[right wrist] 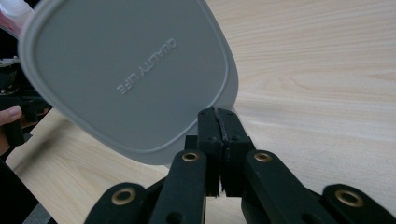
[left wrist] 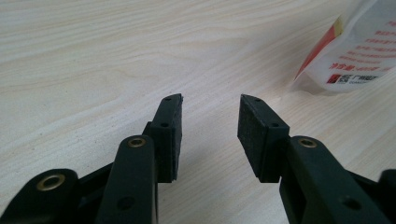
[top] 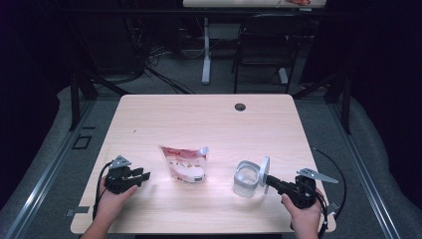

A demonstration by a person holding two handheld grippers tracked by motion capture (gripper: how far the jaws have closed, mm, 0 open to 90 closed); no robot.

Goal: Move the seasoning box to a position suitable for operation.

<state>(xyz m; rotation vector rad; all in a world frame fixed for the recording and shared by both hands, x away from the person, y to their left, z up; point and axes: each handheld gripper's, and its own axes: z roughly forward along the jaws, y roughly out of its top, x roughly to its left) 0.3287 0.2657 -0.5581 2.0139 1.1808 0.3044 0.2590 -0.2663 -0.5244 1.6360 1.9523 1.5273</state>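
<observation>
A white and red spouted pouch (top: pixel 183 162) lies flat near the middle of the table; its corner (left wrist: pixel 355 56) reaches the upper right of the left gripper view. To its right stands a clear plastic container (top: pixel 246 178) with no lid on. My right gripper (top: pixel 266 179) is shut on the edge of the grey lid (top: pixel 263 171), held upright beside the container. The lid's face (right wrist: pixel 130 74) reads "QUALITY LIFE" above the closed jaws of the right gripper (right wrist: pixel 218 114). My left gripper (top: pixel 143 177) rests open on the table, left of the pouch, nothing between its pads (left wrist: pixel 170 128).
The light wooden table (top: pixel 199 114) has a cable hole (top: pixel 240 106) at the back right. A black chair (top: pixel 263 45) and another desk's leg (top: pixel 206 50) stand beyond the far edge. Cables trail from both grippers at the near corners.
</observation>
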